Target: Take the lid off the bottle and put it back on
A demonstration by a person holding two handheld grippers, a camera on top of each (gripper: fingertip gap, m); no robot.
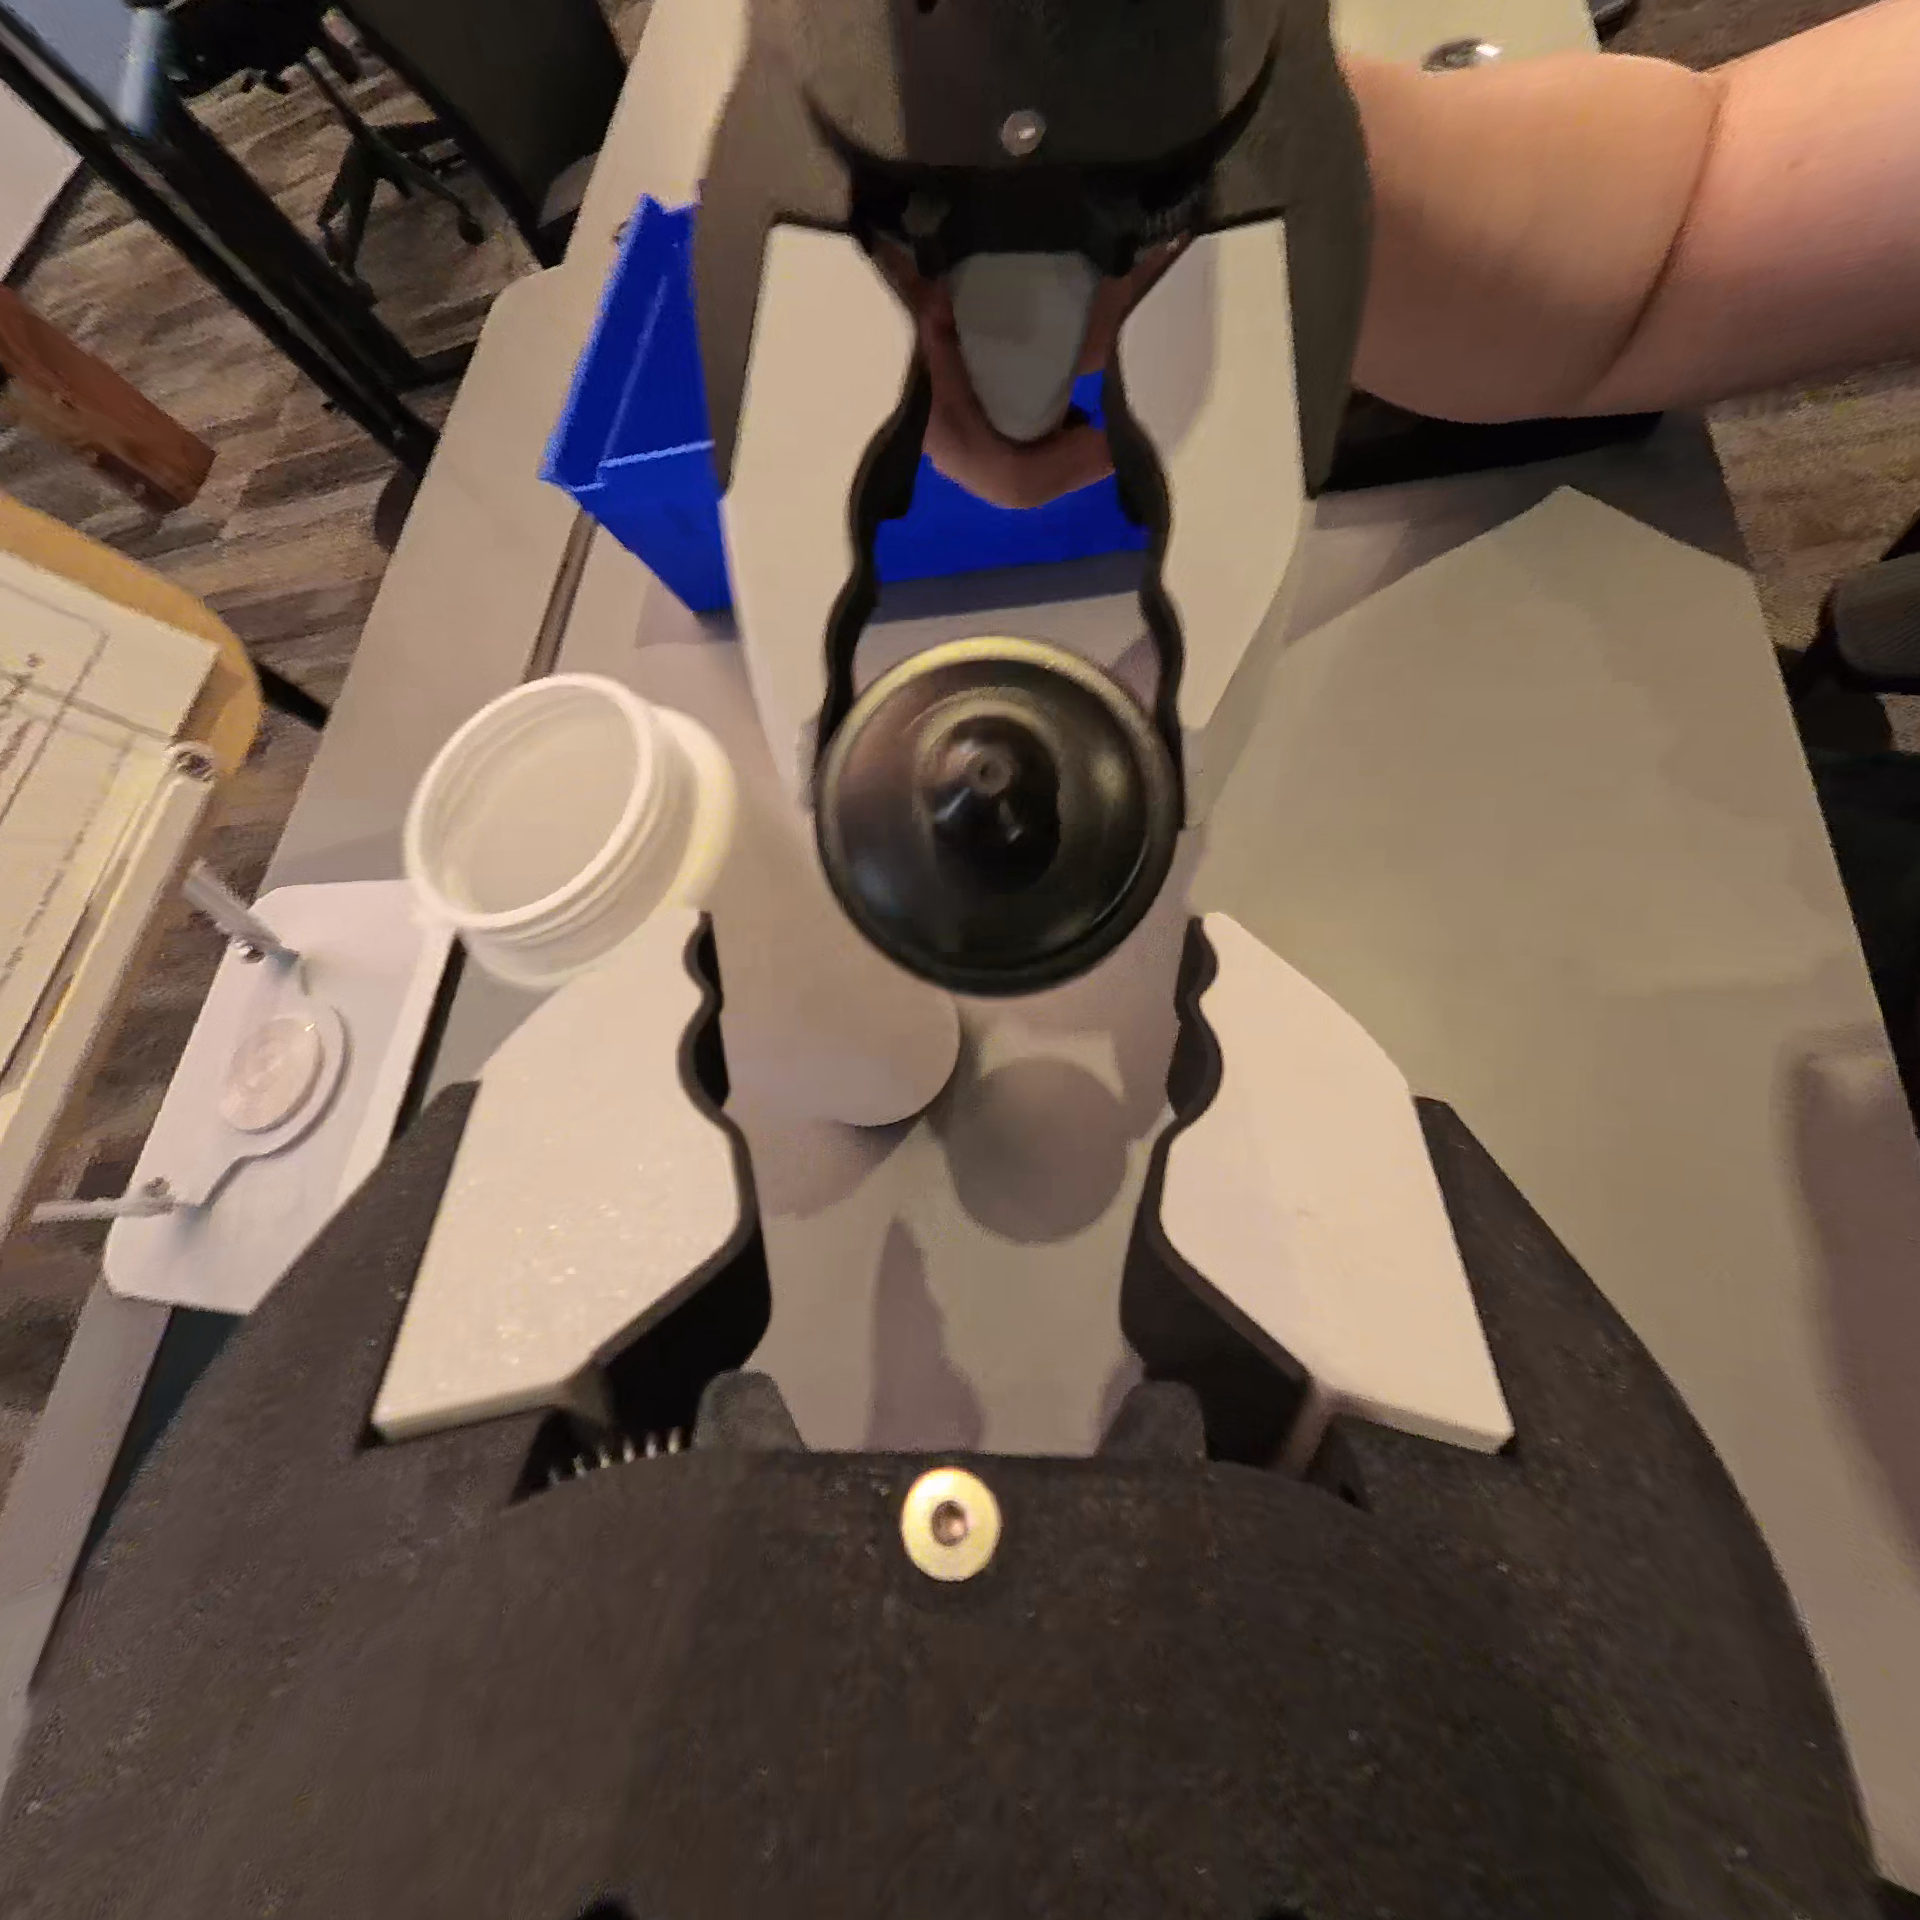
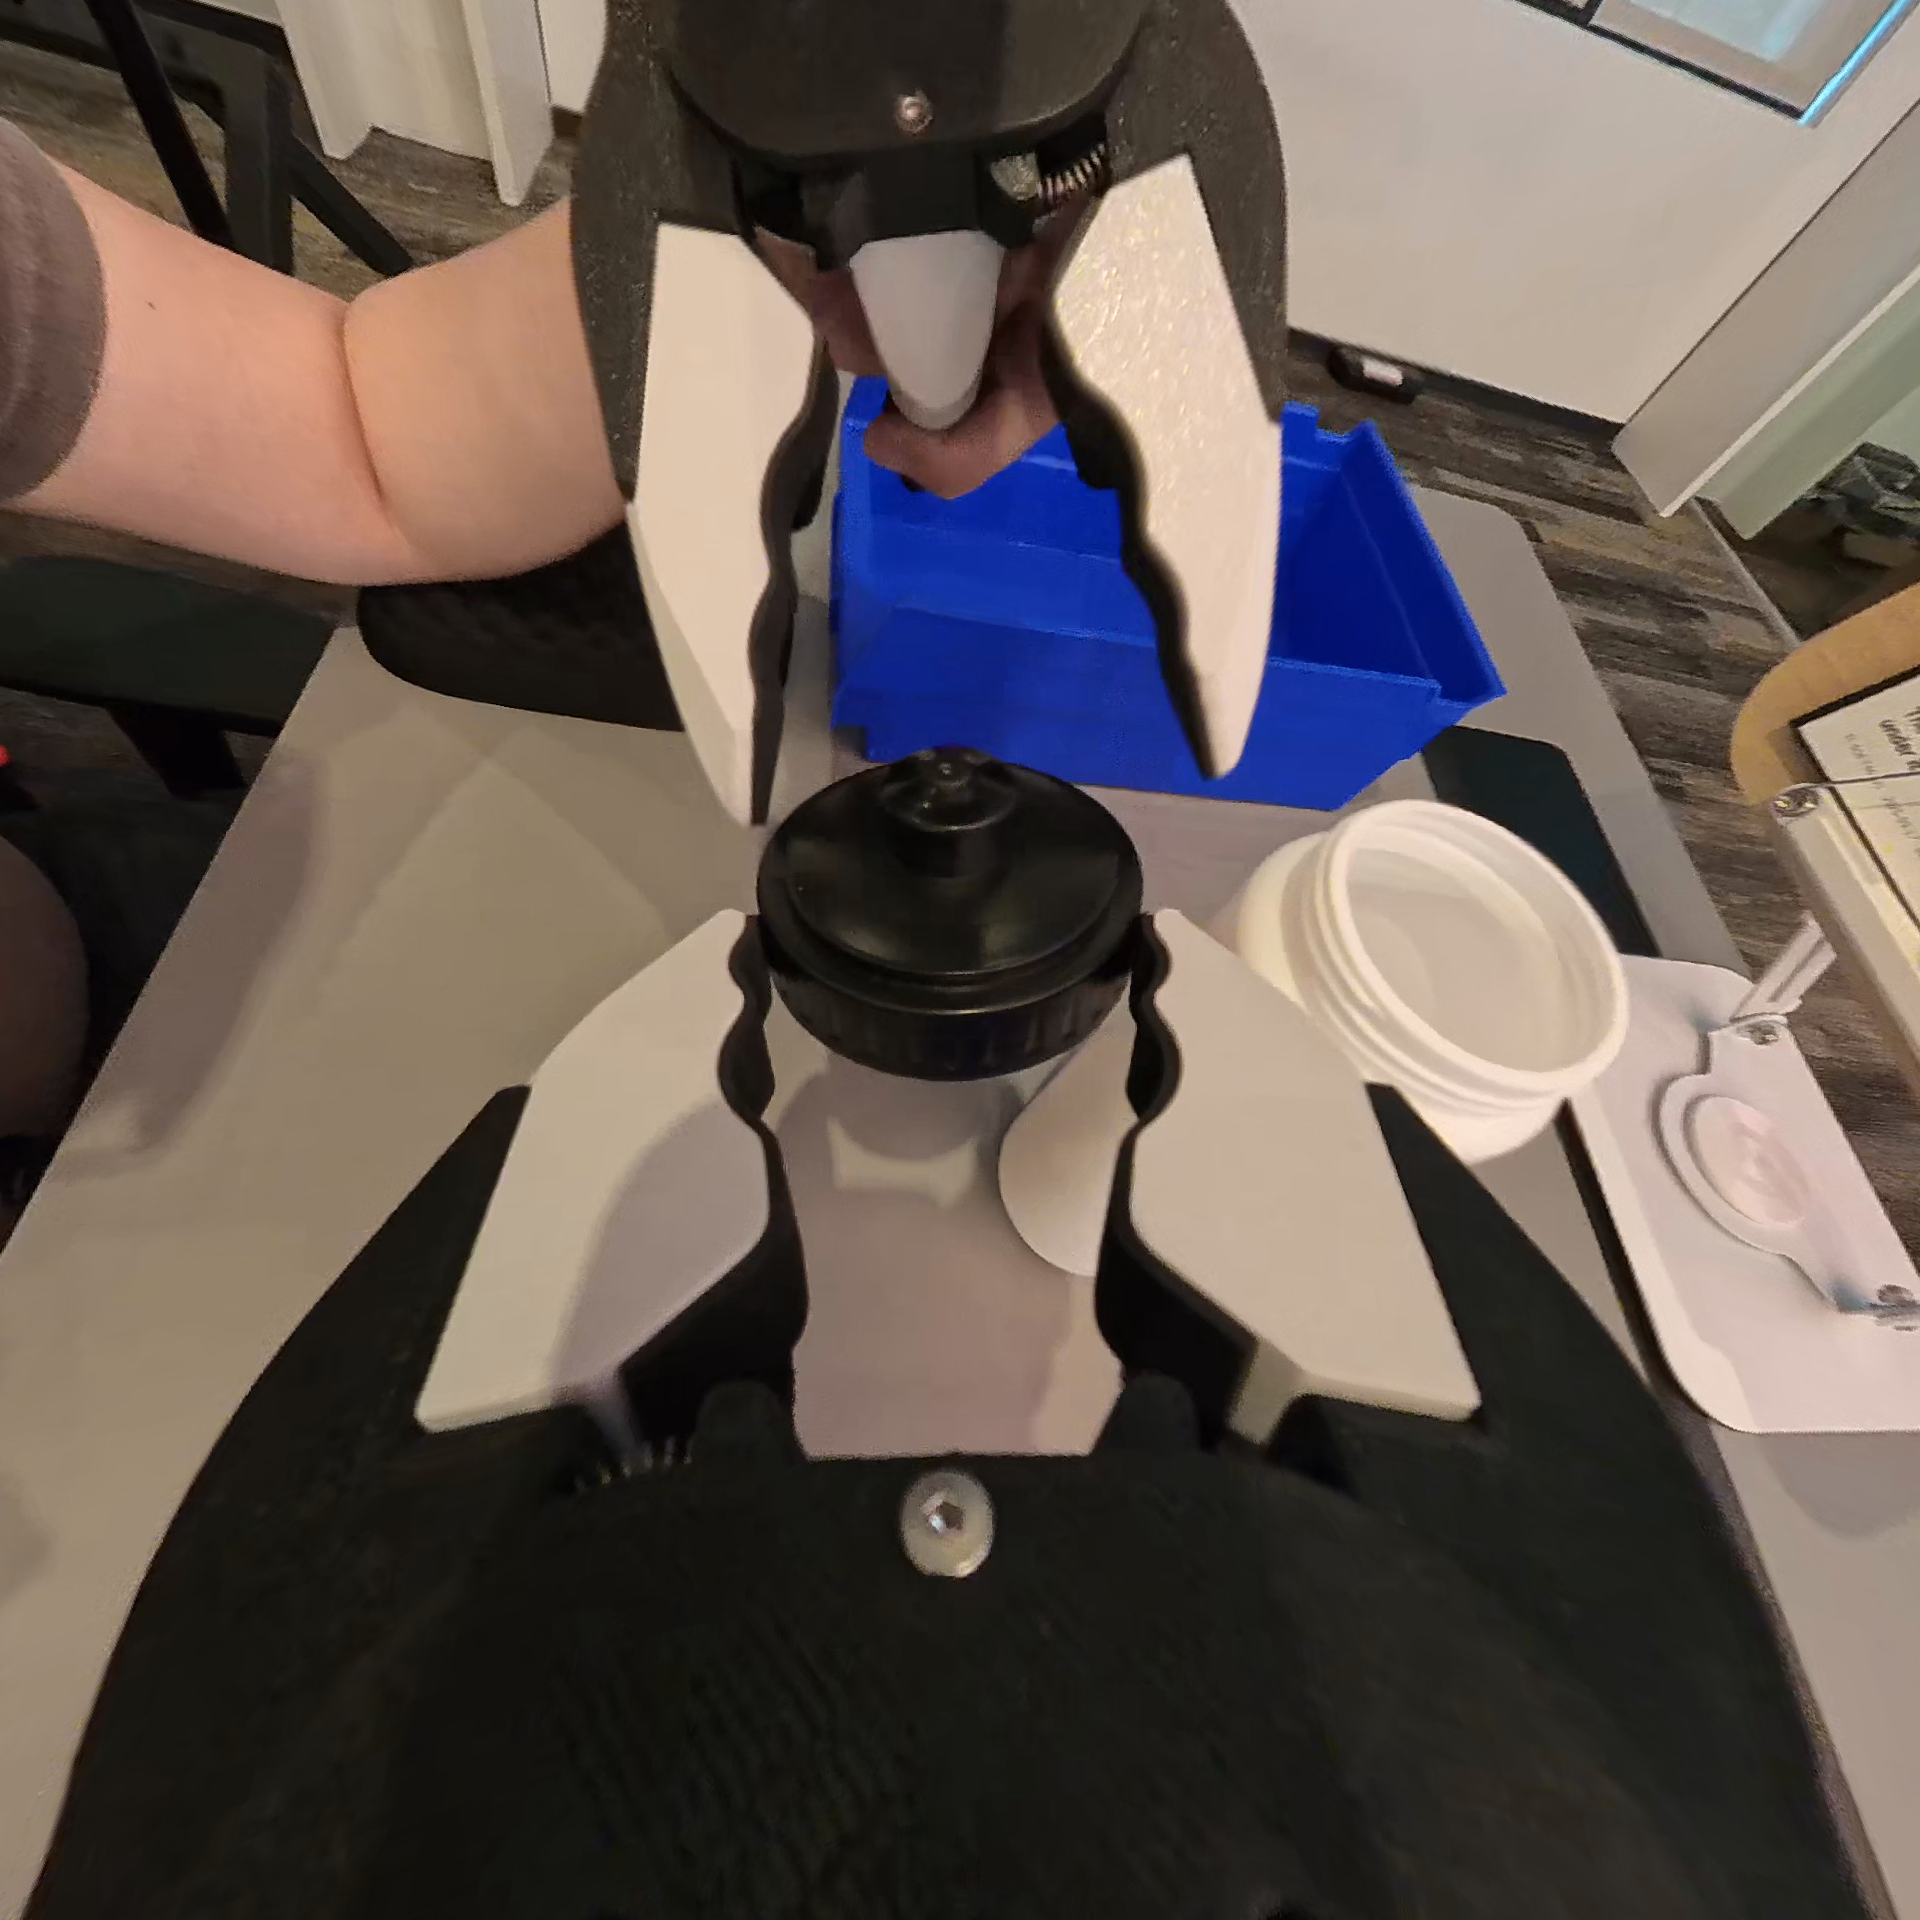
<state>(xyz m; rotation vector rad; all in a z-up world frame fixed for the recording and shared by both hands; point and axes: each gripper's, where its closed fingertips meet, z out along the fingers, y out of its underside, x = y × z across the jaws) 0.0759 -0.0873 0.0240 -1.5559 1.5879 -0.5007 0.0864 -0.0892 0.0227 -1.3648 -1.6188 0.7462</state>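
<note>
Fingers first: our left gripper (image 1: 951, 940) is spread wide, gripping nothing. White bottle (image 1: 566, 831) lies uncapped on the grey table (image 1: 1507, 831), left of the black lid (image 1: 997, 821). Our right gripper (image 2: 948, 935) clamps that lid, lifted above the tabletop.

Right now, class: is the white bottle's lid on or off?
Off. The white bottle lies tipped with its threaded mouth open, while the right claw holds the black lid apart from it.
</note>
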